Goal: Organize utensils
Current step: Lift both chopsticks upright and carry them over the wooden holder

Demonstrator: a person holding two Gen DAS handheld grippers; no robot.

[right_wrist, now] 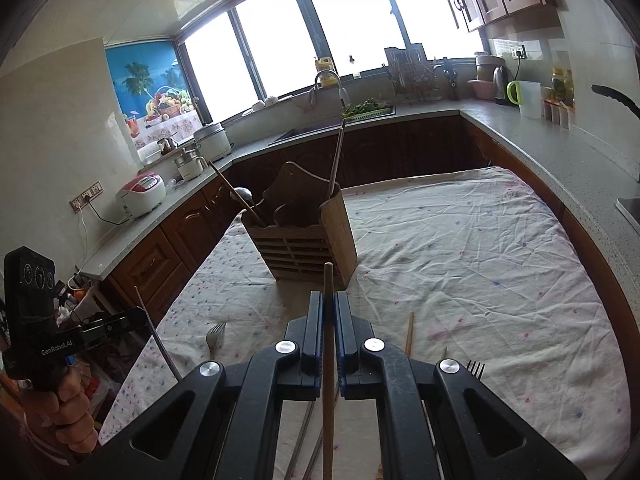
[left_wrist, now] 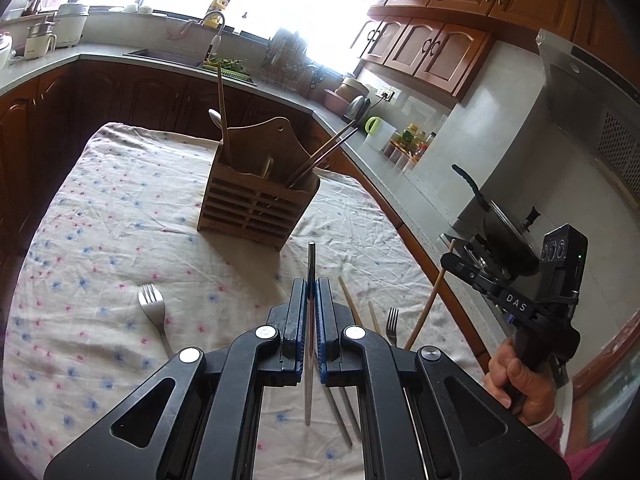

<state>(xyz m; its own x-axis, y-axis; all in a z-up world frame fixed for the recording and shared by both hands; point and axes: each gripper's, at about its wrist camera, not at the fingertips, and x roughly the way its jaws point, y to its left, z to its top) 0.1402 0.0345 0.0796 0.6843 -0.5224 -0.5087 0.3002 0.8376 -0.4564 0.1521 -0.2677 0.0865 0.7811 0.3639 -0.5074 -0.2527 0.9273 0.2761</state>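
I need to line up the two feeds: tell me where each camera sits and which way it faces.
Left wrist: on the left gripper, shut on a metal chopstick, facing the wooden holder; right gripper and its hand show.
Right wrist: on the right gripper, shut on a wooden chopstick, facing the holder; left hand shows.
Shared: holder, tablecloth, sink tap.

Your left gripper points forward and tilts down, its jaws closed on a thin metal chopstick that sticks out past the tips. Your right gripper is tilted much the same, jaws clamped on a wooden chopstick. Each of your hands wraps a fist around its handle, the right one just right of the left.
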